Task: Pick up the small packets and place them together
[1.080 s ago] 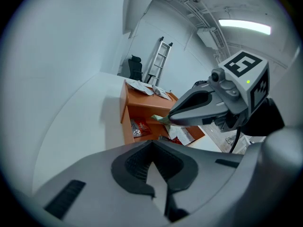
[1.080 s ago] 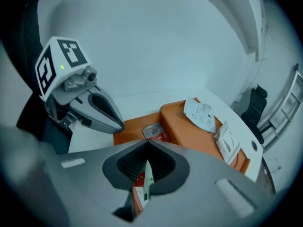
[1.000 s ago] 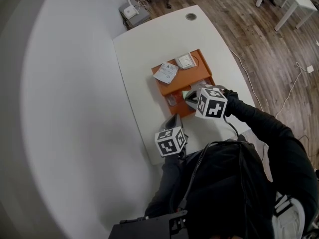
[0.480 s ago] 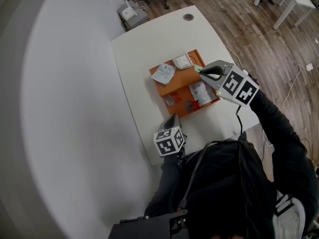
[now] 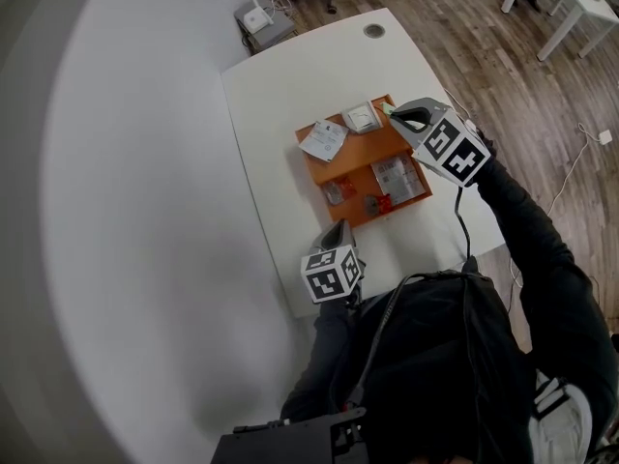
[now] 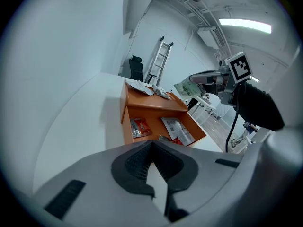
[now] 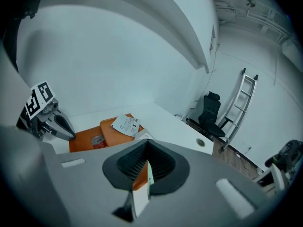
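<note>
An orange two-level tray (image 5: 356, 158) sits on the white table. Two white packets (image 5: 322, 141) (image 5: 361, 116) lie on its raised shelf. Its lower compartment holds a red packet (image 5: 335, 193), another small one (image 5: 377, 201) and a printed white packet (image 5: 398, 174). My right gripper (image 5: 391, 111) hovers above the tray's far right corner, shut on a thin green-and-white packet (image 7: 141, 193), which also shows in the left gripper view (image 6: 186, 89). My left gripper (image 5: 338, 230) rests near the tray's front edge, shut and holding nothing (image 6: 152, 145).
The table's right edge (image 5: 455, 153) drops to a wooden floor. A round cable hole (image 5: 374, 31) lies at the table's far end. An office chair (image 7: 210, 112) and a ladder (image 7: 239, 103) stand beyond it. A curved white wall runs along the left.
My right gripper has risen from the tray's lower compartment and swung to its far right corner, carrying the thin packet. The left gripper has stayed put.
</note>
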Demonstrator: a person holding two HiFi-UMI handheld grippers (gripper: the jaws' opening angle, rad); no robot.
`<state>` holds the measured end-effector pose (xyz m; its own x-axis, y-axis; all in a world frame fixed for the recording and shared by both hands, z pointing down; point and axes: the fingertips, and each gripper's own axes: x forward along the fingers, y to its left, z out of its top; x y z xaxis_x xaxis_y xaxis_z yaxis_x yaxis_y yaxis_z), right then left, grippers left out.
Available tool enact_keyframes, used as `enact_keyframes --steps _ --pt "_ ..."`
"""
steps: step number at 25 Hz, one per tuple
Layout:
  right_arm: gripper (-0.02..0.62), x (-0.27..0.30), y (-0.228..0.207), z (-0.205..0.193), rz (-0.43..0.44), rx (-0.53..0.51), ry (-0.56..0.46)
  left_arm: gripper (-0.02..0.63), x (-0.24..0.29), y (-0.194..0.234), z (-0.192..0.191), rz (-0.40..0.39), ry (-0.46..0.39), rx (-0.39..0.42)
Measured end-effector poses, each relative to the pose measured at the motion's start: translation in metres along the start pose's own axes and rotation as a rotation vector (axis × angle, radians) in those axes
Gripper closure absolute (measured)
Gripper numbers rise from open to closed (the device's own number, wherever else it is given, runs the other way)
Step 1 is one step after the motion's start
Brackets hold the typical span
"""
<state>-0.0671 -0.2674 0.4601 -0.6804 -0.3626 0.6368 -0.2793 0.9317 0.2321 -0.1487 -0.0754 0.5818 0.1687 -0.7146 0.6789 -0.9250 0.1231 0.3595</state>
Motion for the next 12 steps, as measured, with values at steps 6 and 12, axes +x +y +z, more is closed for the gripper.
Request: enact_keyframes --steps 6,12 --pt "0.592 0.022 0.018 -0.01 0.03 -0.016 0.034 0.611 0.0 0.0 0.0 0.0 0.0 -0.004" --pt "0.592 0.036 0.03 -0.019 0.061 -0.024 0.07 0.611 -0.001 0.0 0.0 0.003 -0.002 -0.006"
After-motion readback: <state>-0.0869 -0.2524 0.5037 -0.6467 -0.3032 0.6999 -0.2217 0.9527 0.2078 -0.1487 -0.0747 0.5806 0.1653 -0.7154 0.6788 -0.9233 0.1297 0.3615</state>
